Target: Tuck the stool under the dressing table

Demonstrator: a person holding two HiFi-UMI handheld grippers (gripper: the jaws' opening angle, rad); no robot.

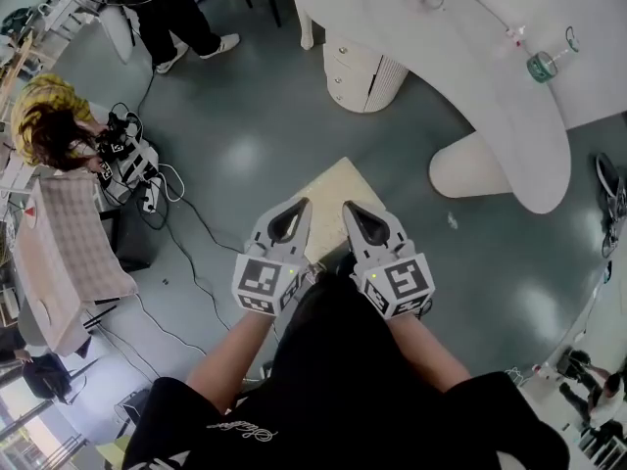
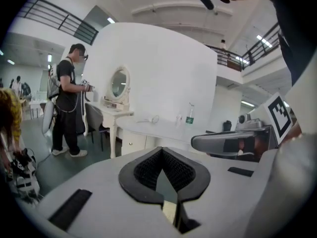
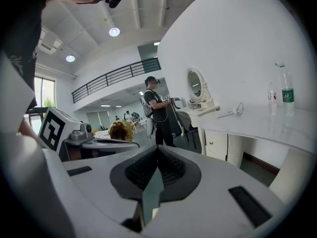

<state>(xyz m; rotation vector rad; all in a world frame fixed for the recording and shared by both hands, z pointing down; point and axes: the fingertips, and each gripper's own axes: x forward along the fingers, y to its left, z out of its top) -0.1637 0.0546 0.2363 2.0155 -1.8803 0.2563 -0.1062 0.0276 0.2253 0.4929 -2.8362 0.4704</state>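
The stool [image 1: 338, 192], with a square cream top, stands on the grey floor in front of me, partly hidden by my two grippers. My left gripper [image 1: 300, 205] and right gripper [image 1: 349, 207] hover side by side over its near half, both shut with nothing between the pads. The white curved dressing table [image 1: 509, 106] lies beyond the stool to the upper right, on a ribbed drawer unit [image 1: 364, 71] and a rounded pedestal [image 1: 470, 169]. In the left gripper view the shut left gripper [image 2: 162, 151] points at the table top [image 2: 153, 130]; the right gripper [image 3: 157, 150] does likewise.
A bottle [image 1: 542, 64] and small items sit on the table. A crouching person [image 1: 49, 116] and a tangle of cables [image 1: 147, 179] are at the left, and someone stands [image 1: 181, 18] at the far back. A second vanity with a round mirror [image 2: 119, 86] stands behind.
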